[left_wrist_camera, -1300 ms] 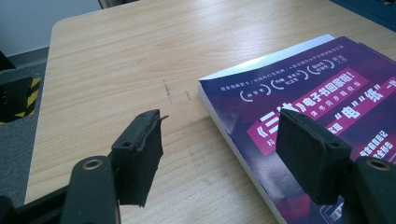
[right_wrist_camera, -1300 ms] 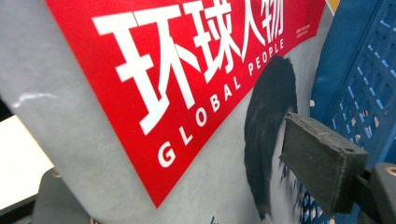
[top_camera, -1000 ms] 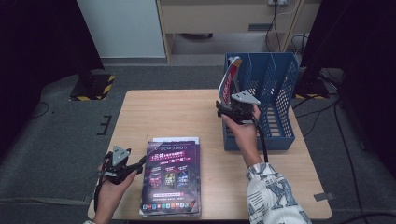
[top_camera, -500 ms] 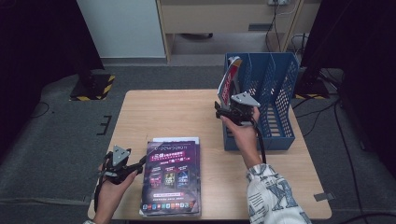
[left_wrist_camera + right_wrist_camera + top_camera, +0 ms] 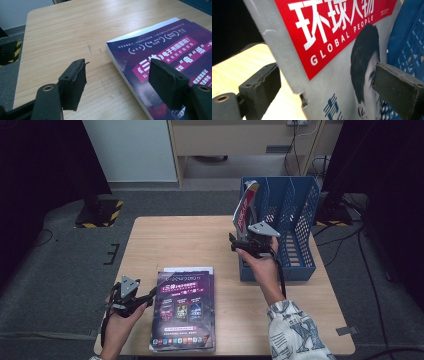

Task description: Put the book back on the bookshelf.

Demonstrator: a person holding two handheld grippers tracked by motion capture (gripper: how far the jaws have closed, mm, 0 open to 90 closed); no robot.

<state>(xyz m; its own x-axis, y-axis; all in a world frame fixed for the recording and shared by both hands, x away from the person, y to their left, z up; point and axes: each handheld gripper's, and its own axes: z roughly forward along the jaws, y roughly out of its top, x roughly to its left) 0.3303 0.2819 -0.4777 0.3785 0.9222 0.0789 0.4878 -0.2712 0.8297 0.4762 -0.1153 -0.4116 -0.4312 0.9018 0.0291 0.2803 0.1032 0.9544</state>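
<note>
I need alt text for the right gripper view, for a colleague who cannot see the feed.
A magazine with a red "GLOBAL PEOPLE" cover stands tilted between the right tool's two open black jaws, which have just been opening, neither pad pressing on it. A blue perforated file rack stands behind it at right, and the light wooden table lies below at left.
</note>
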